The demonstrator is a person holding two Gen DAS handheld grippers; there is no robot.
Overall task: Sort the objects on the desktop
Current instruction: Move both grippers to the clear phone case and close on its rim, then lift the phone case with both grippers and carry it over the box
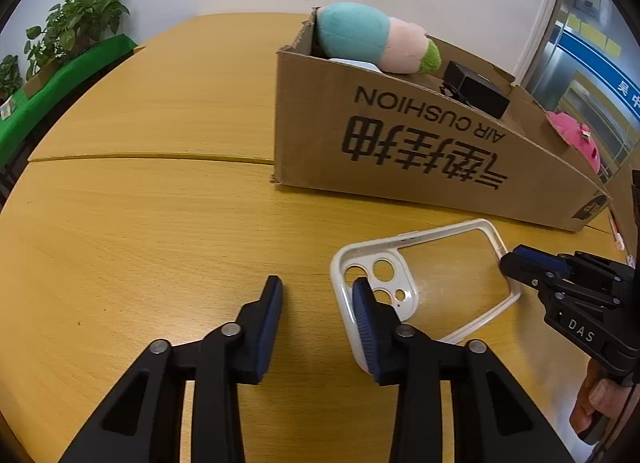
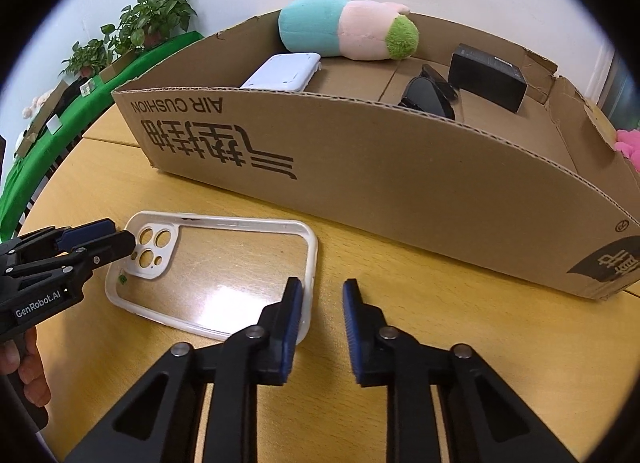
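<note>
Where upside-down — "AIR CUSHION" on the cardboard box (image 2: 400,183).

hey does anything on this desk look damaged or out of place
The cardboard box looks rough: its right end wall is torn and ragged at the top, and its printed lettering reads upside down. The clear phone case lies outside the box on the table, between the two open hand-held grippers.

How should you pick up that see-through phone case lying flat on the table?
Probably by the raised white rim of the phone case, since its clear back lies flat on the table with nothing to pinch. One finger goes inside the rim, one outside. The right hand-held gripper, open, is placed like that at the plain short end; the left hand-held gripper straddles the camera-hole end.
</note>
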